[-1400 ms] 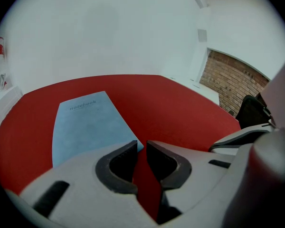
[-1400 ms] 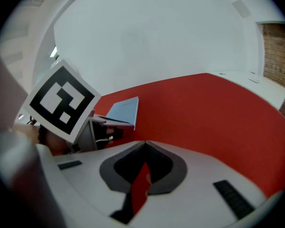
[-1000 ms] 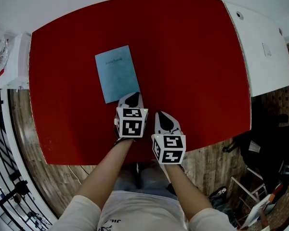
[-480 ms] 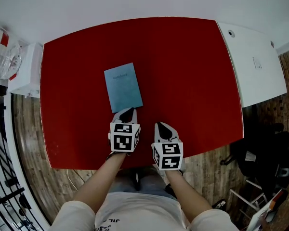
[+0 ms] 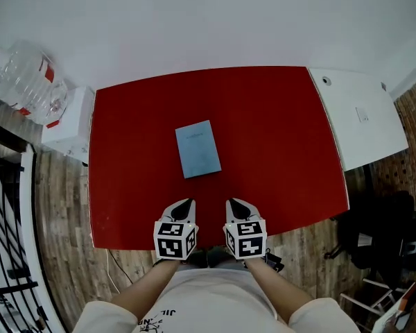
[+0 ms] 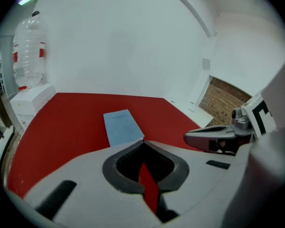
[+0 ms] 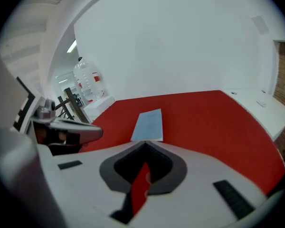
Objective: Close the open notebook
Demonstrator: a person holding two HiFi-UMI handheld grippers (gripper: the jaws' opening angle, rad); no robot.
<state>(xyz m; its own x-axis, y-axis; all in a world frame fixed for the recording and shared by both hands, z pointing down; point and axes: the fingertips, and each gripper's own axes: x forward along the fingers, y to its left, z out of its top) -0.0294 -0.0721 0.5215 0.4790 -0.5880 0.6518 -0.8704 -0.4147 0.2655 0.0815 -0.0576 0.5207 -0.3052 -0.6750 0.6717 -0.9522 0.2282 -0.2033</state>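
Note:
A light blue notebook (image 5: 197, 149) lies closed and flat near the middle of the red table (image 5: 277, 137). It also shows ahead of the jaws in the left gripper view as the notebook (image 6: 122, 126) and in the right gripper view as the notebook (image 7: 149, 124). My left gripper (image 5: 186, 203) and right gripper (image 5: 234, 202) hang side by side over the table's near edge, well short of the notebook. Both are shut and hold nothing: the left gripper (image 6: 142, 142) and the right gripper (image 7: 145, 144) have their tips together.
A large water bottle (image 5: 24, 82) stands on a white unit (image 5: 69, 127) left of the table. A white tabletop (image 5: 360, 116) adjoins the right side. A black bag (image 5: 381, 234) lies on the wooden floor at right; black railings (image 5: 7, 255) run at left.
Both grippers have drawn back from the notebook toward the person and risen. The left one, earlier at the notebook's near edge, is now apart from it. The notebook stays closed and still.

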